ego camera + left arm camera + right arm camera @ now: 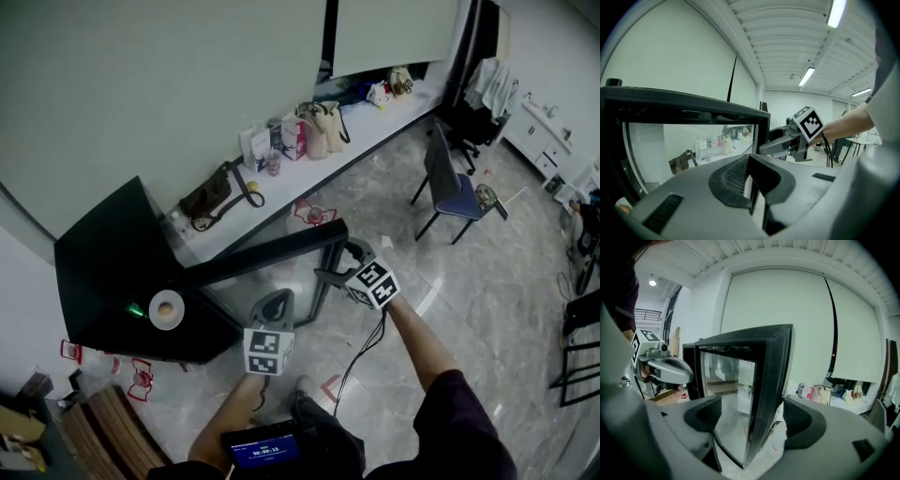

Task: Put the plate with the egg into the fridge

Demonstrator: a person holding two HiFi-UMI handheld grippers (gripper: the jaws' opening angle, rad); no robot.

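1. Plate with the egg [167, 309] sits on top of the black fridge [103, 272], at the left.
2. Right tongs [752, 417] gape wide astride the open fridge door [771, 380] edge.
3. Left tongs [752, 180] are narrowed almost together, holding nothing.

1. The left claw [276, 300] has its jaws pressed together; the bare left forearm [230, 412] reaches forward.
2. The right claw [336, 262] has its jaws spread wide; the right arm [417, 342] is extended, dark-sleeved above.
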